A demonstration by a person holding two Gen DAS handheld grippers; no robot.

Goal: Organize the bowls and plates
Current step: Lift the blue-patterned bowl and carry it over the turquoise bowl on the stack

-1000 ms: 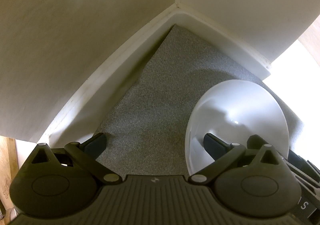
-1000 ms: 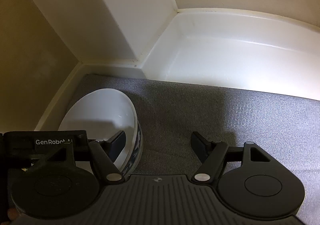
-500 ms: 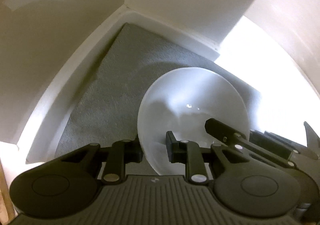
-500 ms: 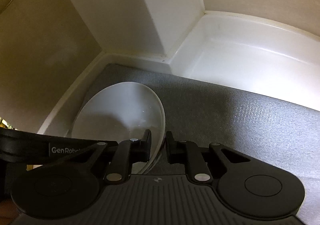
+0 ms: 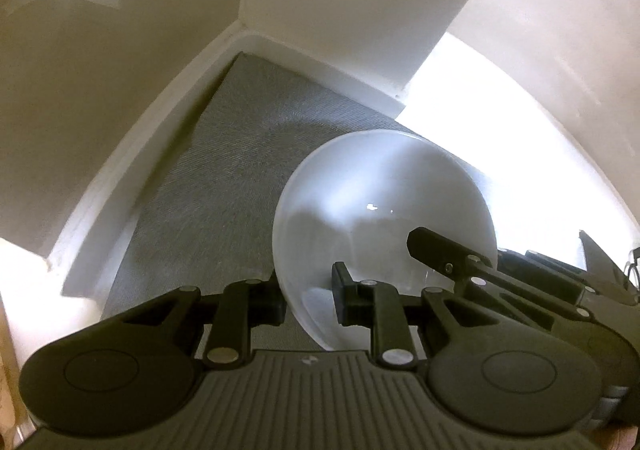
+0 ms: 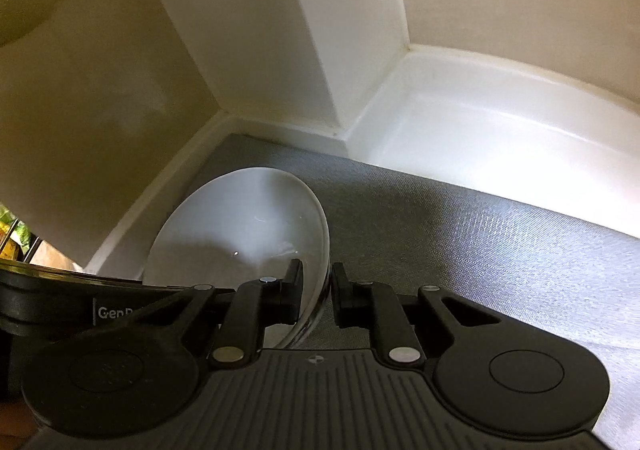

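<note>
Right gripper (image 6: 314, 296) clamped on white bowl (image 6: 240, 226) rim.
Bowl over grey liner mat (image 6: 460, 234), near cabinet corner.

White lettering "GenR…", cut off and probably a brand, on the black left claw (image 6: 120, 310).

A white, glossy bowl (image 5: 380, 210) sits tilted over a grey textured mat (image 5: 224, 186) in the corner of a white-walled cabinet. Its rim is pinched on two sides, and its hollow is empty.
</note>
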